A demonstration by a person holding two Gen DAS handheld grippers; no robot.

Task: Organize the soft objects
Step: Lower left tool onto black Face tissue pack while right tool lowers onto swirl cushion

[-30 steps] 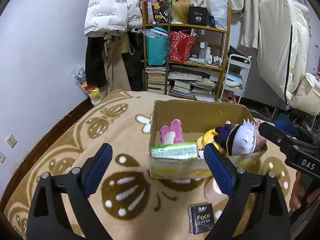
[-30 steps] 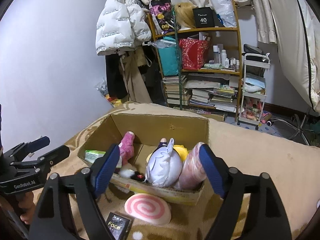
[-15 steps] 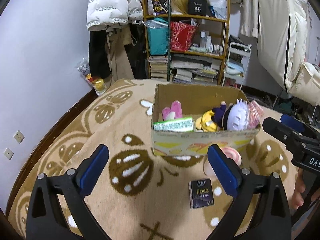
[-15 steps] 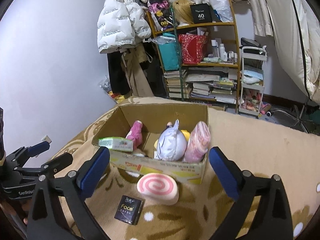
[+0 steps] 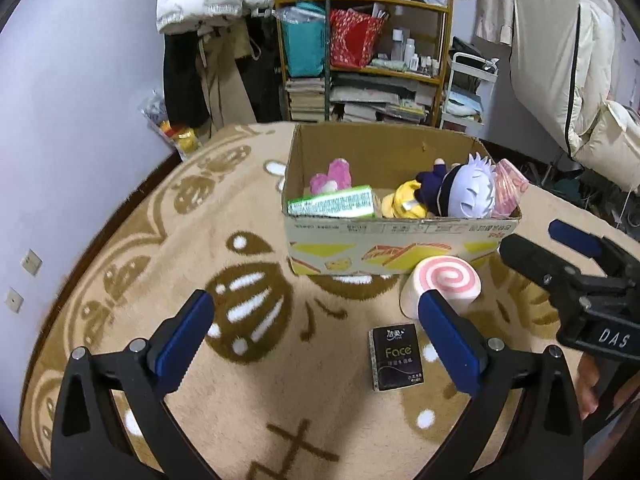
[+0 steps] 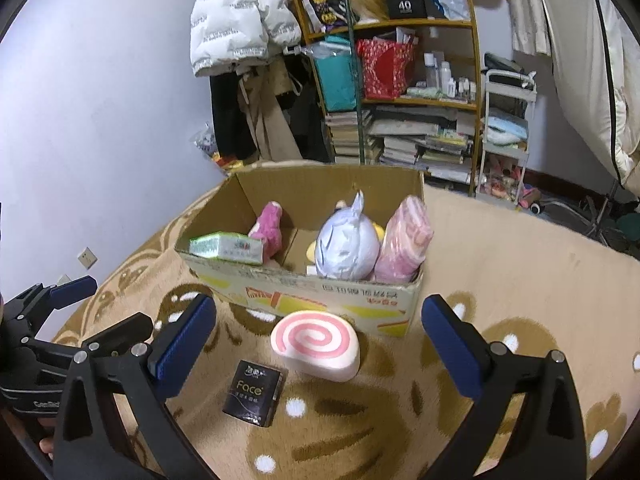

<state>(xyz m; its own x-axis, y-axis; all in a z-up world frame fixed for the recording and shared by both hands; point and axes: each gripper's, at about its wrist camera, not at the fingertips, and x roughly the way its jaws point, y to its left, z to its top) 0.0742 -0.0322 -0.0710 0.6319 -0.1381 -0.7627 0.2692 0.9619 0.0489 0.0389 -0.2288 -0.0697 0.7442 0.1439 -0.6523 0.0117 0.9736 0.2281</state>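
Observation:
A cardboard box (image 5: 400, 236) (image 6: 320, 292) stands on the patterned rug. It holds a green tissue pack (image 5: 332, 202), a pink plush (image 5: 332, 176), a yellow plush (image 5: 402, 204), a white-haired doll (image 5: 468, 192) and a pink striped roll (image 5: 508, 192). In front of the box lie a pink swirl cushion (image 5: 446, 280) (image 6: 316, 340) and a black "Face" tissue pack (image 5: 397, 356) (image 6: 254, 392). My left gripper (image 5: 314, 300) hovers over the rug, its jaws opening with nothing between them. The right gripper (image 6: 318, 304) is open and empty above the cushion and the pack.
The beige and brown rug (image 5: 248, 308) spreads around the box. Behind it stand a crowded wooden shelf (image 5: 368, 60) and hanging coats (image 5: 208, 40). A white trolley (image 6: 506, 128) is at the back right. A hand shows at the right edge (image 5: 588, 384).
Both grippers have drawn back from the box and tipped down, so the cushion and black pack show fully. Both pairs of jaws have widened.

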